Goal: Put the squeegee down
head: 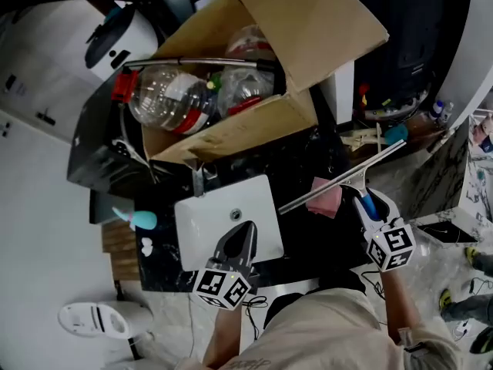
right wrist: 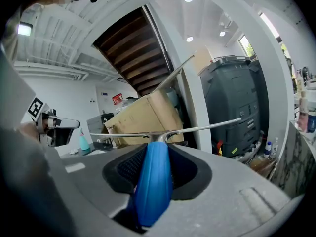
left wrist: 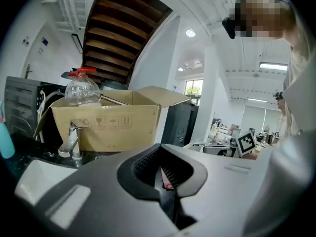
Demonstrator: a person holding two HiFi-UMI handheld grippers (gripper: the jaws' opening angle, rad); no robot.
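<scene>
My right gripper (head: 369,200) is shut on the blue handle (right wrist: 153,181) of the squeegee (head: 344,179). Its long metal blade (right wrist: 202,129) is held level above the dark countertop (head: 308,237), slanting from beside the sink up to the right. A pink cloth (head: 327,196) lies under the blade. My left gripper (head: 243,231) hangs over the white sink (head: 202,230) with its jaws shut on nothing. In the left gripper view, a bit of pink shows through the slit between the jaws of the left gripper (left wrist: 161,170).
A big open cardboard box (head: 254,122) with plastic bottles (head: 166,99) stands behind the sink. A chrome tap (head: 199,180) is at the sink's back edge. A teal bottle (head: 139,220) lies left of the sink. A black cabinet (head: 400,45) stands at the right.
</scene>
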